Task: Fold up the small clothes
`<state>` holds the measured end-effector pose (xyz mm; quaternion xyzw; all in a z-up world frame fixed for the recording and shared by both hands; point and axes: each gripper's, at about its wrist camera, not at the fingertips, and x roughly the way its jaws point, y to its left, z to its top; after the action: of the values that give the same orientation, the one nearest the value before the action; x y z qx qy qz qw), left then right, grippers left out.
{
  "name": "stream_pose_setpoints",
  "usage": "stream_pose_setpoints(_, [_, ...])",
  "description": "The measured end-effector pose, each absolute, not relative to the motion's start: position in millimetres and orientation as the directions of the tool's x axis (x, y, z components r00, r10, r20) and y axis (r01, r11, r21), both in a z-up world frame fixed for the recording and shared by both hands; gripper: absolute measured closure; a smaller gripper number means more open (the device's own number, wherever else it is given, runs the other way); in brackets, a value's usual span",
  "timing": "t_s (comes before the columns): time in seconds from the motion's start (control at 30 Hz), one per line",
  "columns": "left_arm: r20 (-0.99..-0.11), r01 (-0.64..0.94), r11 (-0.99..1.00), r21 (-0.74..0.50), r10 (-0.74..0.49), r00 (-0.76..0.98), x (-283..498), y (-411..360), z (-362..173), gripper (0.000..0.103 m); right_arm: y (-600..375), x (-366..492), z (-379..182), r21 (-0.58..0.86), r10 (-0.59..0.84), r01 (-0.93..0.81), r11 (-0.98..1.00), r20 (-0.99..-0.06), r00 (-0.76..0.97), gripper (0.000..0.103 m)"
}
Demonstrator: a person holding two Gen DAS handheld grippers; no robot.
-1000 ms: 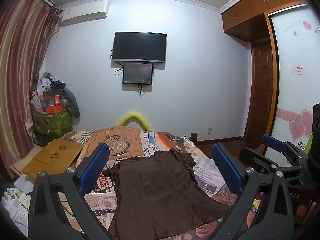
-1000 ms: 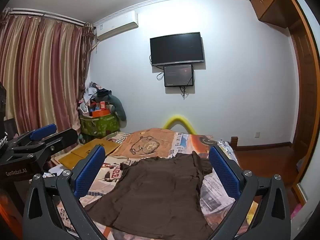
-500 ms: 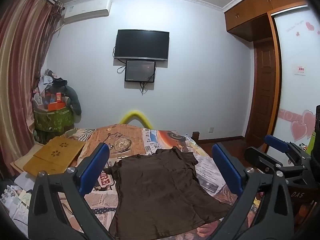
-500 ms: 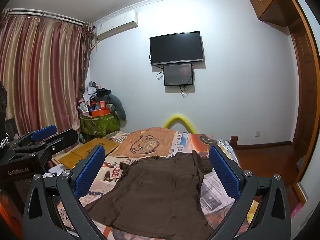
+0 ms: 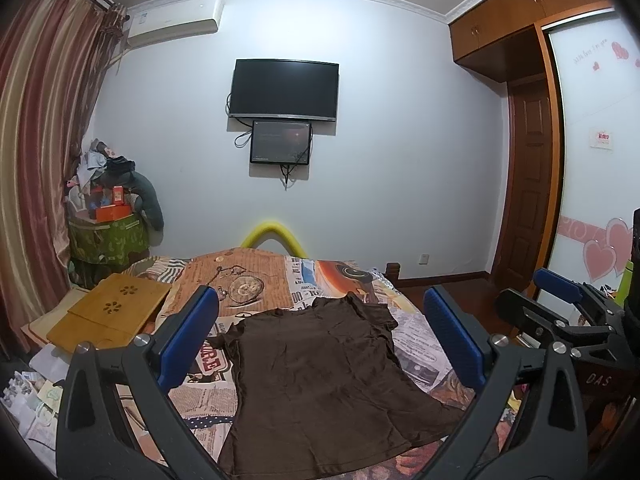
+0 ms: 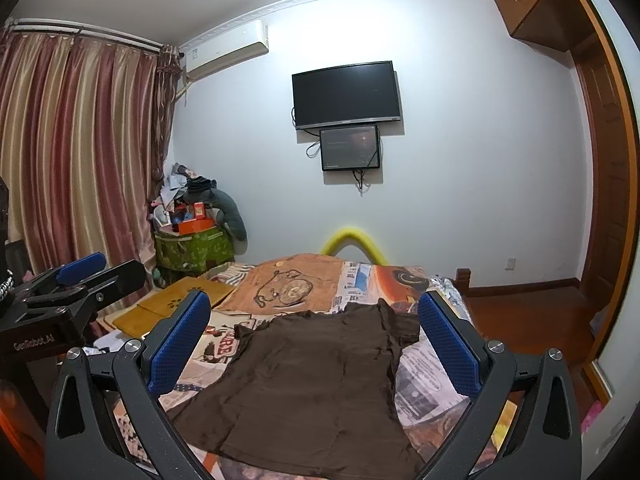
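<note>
A small dark brown T-shirt (image 5: 320,368) lies spread flat on the bed, hem nearest me, neck and sleeves toward the far wall; it also shows in the right wrist view (image 6: 312,376). My left gripper (image 5: 320,312) is open and empty, held above the near end of the shirt. My right gripper (image 6: 314,316) is open and empty, also above the shirt. The right gripper's body shows at the right edge of the left wrist view (image 5: 568,312); the left one at the left edge of the right wrist view (image 6: 68,292).
The bed has a newspaper-print cover (image 5: 248,292). A wooden lap tray (image 5: 112,312) lies on its left side. A green box piled with clutter (image 5: 108,236) stands by the curtain. A TV (image 5: 284,90) hangs on the far wall. Wooden floor and wardrobe (image 6: 532,312) lie right.
Both grippers have stayed open. The left view has shifted slightly, tilting up and drifting a little; the shirt has not moved.
</note>
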<state>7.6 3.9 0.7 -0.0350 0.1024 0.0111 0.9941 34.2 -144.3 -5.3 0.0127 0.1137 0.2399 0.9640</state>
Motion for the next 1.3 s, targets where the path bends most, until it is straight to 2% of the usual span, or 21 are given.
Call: stream_pose_setpoints(1.3, [-0.206, -0.031, 0.997, -0.068, 0.016, 0.978, 7.6, 5.3, 0.0, 0.0, -144.8, 33.8, -7.1, 0.081, 0.457, -0.451, 0.889, -0.219, 0.862, 0.0])
